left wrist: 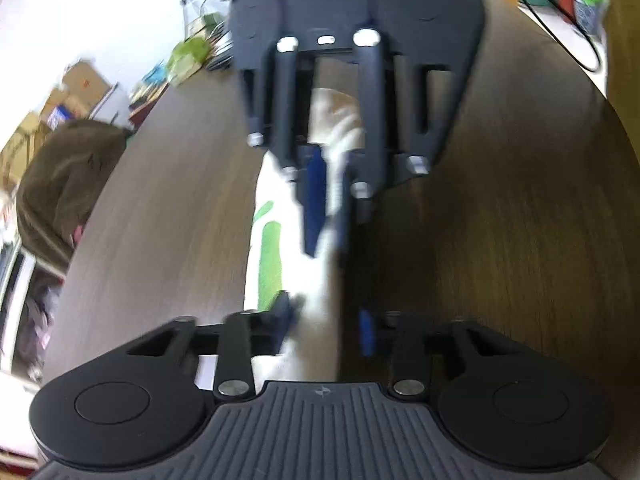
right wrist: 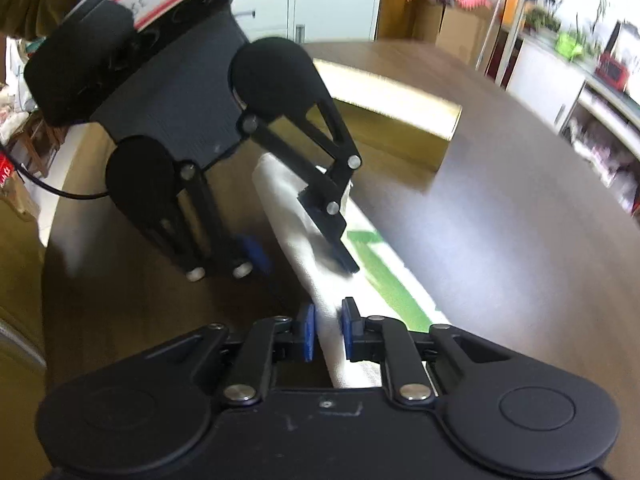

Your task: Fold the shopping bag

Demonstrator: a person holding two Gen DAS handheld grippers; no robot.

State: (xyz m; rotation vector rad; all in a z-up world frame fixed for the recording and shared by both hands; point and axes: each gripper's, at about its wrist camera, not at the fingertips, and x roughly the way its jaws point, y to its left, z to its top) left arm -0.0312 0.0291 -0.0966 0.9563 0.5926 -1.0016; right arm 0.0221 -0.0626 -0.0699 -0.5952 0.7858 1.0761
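The shopping bag (left wrist: 316, 292), white with a green print, lies as a long narrow folded strip on the dark round table (left wrist: 500, 200). My left gripper (left wrist: 327, 322) straddles one stretch of it. One blue pad (left wrist: 288, 312) sits over the cloth and the other stands just off its edge, so the jaws are apart. From the right wrist view, the left gripper (right wrist: 300, 258) has one finger on the bag (right wrist: 296, 216) and one beside it. My right gripper (right wrist: 328, 330) is shut on the bag's raised fold. It faces the left gripper, and shows as the right gripper (left wrist: 330, 200) in the left wrist view.
A flat yellowish box (right wrist: 400, 108) lies on the table (right wrist: 520, 200) beyond the bag. Shelves and cupboards (right wrist: 560, 92) stand past the table's far edge. Cardboard boxes (left wrist: 76, 88) and a brown cloth mass (left wrist: 68, 176) sit off the table's left edge. A black cable (left wrist: 568, 36) runs at the back right.
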